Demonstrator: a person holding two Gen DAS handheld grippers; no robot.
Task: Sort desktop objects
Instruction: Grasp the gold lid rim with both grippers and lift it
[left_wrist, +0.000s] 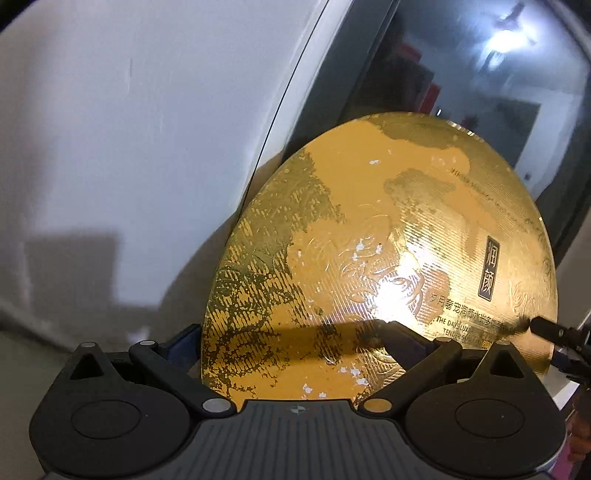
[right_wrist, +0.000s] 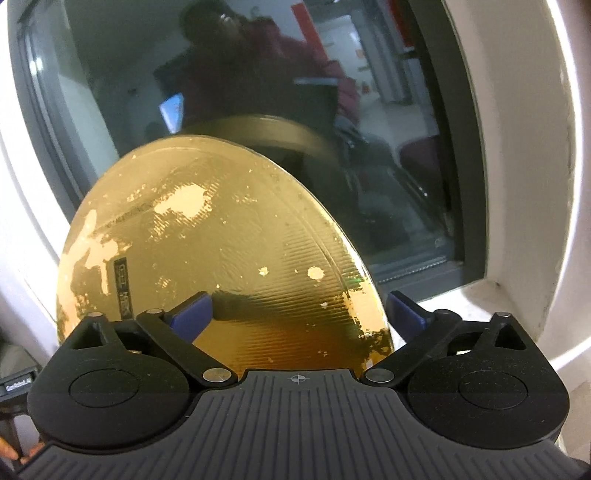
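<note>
- The window sill (right_wrist: 466, 303) is white and runs under the dark frame of the window (right_wrist: 436, 236).
- The sill looks dirty: small dark specks and grey marks lie on it close to the frame and in the corner by the white wall (right_wrist: 524, 184).
- A pale, flat strip (left_wrist: 40, 350) shows at the foot of the white wall in the left wrist view; it is blurred.
- The gold round box (right_wrist: 221, 243) stands tilted in front of the sill; its lower edge is hidden, so contact with the sill cannot be told.
</note>
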